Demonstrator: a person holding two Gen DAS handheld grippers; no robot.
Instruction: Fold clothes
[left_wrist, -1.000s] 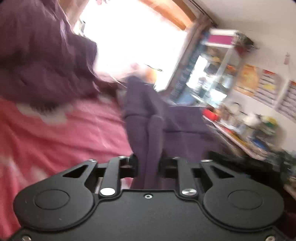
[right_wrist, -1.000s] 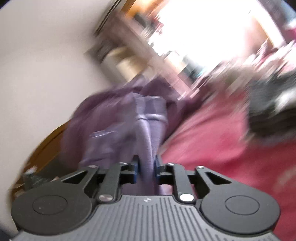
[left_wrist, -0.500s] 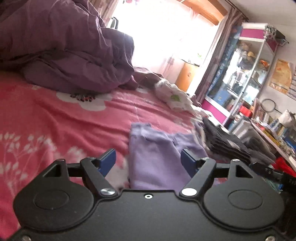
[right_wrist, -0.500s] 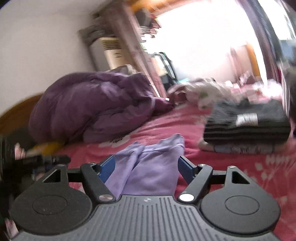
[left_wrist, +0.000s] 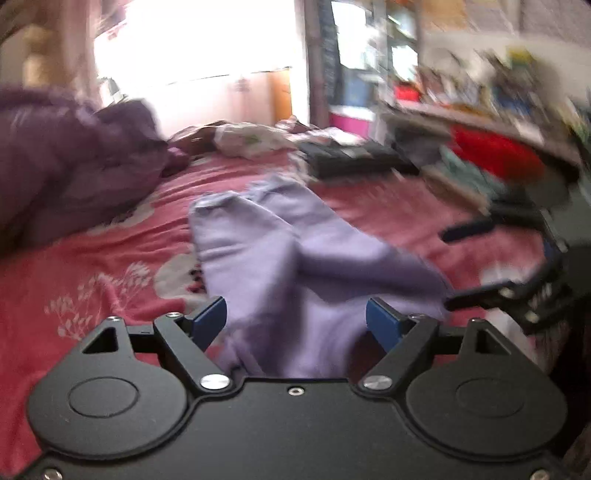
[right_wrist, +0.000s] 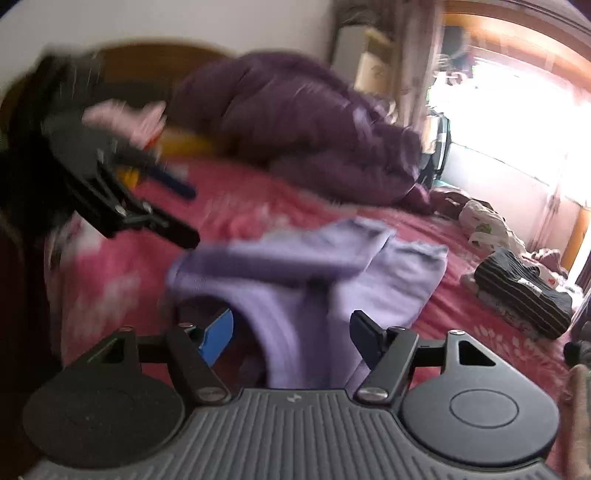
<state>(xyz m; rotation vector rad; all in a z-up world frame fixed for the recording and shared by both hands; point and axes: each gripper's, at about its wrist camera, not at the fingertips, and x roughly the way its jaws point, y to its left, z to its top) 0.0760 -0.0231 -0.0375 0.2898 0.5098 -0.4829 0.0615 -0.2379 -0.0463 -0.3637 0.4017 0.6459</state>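
The lilac trousers lie on the pink floral bedspread, their near end between the wide-open, empty fingers of the left gripper; the right gripper is spread just as wide and grips nothing. Only the left wrist view shows the cluttered shelves, while the right one shows the wooden headboard. Both catch the purple duvet and, blurred, what seems a folded dark striped garment.
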